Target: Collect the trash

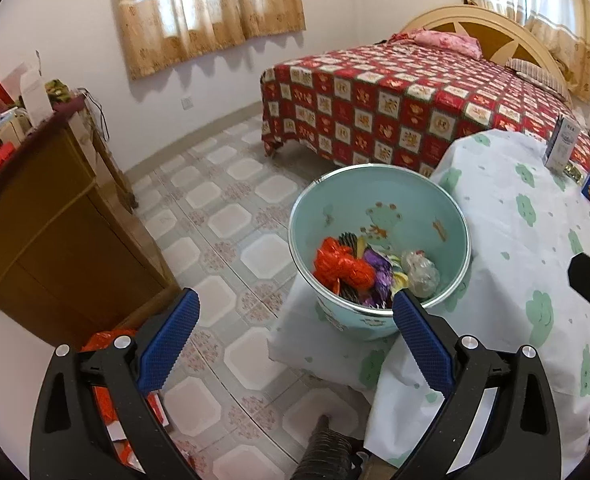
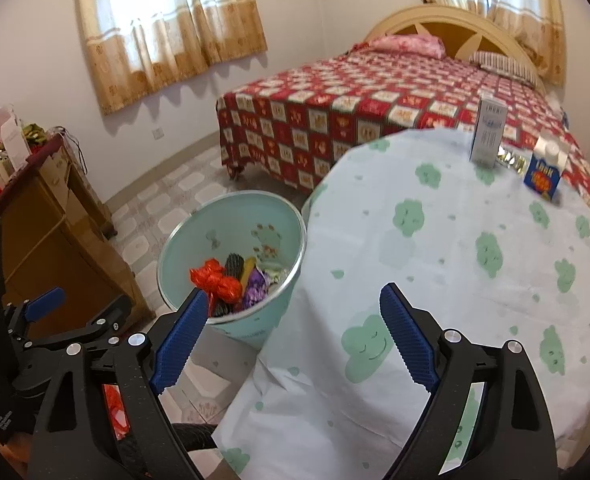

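The bin (image 1: pixel 379 248) stands at the tabletop's (image 2: pixel 475 280) left edge, partly on the draped cloth, close enough that scraps can be dropped straight in. It already holds trash (image 1: pixel 345 268): red plastic, purple wrappers and a clear bag. The left claw (image 1: pixel 295 312) is released and empty, above the bin's near rim. The right claw (image 2: pixel 295 300) also gapes empty over the cloth, facing the far right corner, where a white carton (image 2: pixel 489 134), a foil wrapper (image 2: pixel 511 160) and a blue carton (image 2: pixel 545 174) await, likely the next pick.
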Demonstrator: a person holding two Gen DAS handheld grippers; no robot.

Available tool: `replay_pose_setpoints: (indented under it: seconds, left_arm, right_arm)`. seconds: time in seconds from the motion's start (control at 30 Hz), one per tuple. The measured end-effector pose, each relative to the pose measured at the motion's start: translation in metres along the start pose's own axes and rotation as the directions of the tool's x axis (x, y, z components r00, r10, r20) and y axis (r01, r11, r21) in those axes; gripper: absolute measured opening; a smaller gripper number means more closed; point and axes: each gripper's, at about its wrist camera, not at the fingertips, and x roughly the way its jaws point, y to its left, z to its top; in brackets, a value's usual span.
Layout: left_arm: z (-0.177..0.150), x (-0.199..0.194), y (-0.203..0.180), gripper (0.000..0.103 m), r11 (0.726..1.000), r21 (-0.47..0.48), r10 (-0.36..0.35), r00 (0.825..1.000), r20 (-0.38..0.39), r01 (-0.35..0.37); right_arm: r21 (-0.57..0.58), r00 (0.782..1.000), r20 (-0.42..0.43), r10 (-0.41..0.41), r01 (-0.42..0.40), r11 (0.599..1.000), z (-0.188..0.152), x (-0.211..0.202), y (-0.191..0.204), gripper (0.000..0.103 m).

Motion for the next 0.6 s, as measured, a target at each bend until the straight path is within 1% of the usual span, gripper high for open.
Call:
replay_pose_setpoints:
  seconds: [0.07,0.17,0.3,0.37,0.5,0.57,0.6]
  left_arm:
    - [0.004,-0.008,0.003,0.096,1.000,-0.013,-0.008,1.000,0.018,0.008]
    - [0.010,-0.026,0.007,0.097,1.000,-0.024,-0.011,0.998,0.070,0.013]
    - [0.019,-0.047,0.008,0.097,1.000,-0.027,0.001,0.990,0.141,0.003]
    - [0.023,-0.056,0.008,0.097,0.999,-0.035,-0.006,0.986,0.168,0.013]
    - [0.032,-0.070,0.010,0.097,0.998,-0.053,-0.024,0.971,0.237,0.038]
    - [0.037,-0.076,0.010,0.097,0.998,-0.055,-0.027,0.962,0.273,0.044]
    - [0.040,-0.080,0.010,0.097,0.997,-0.056,-0.032,0.953,0.300,0.051]
  right_arm:
    - [-0.006,1.000,0.026,-0.003,0.003,1.000,0.003,-0.008,0.002,0.087]
    - [-0.016,0.997,0.076,-0.001,0.003,1.000,0.008,-0.022,0.007,0.087]
    - [-0.014,0.992,0.122,0.013,-0.011,1.000,0.015,-0.037,0.006,0.089]
    - [-0.014,0.987,0.159,0.014,-0.012,1.000,0.019,-0.045,0.007,0.089]
    - [-0.014,0.968,0.252,0.014,-0.011,1.000,0.024,-0.060,0.009,0.089]
    - [-0.021,0.957,0.291,0.011,-0.005,1.000,0.025,-0.065,0.011,0.089]
    - [-0.022,0.952,0.305,0.012,-0.006,1.000,0.024,-0.067,0.011,0.089]
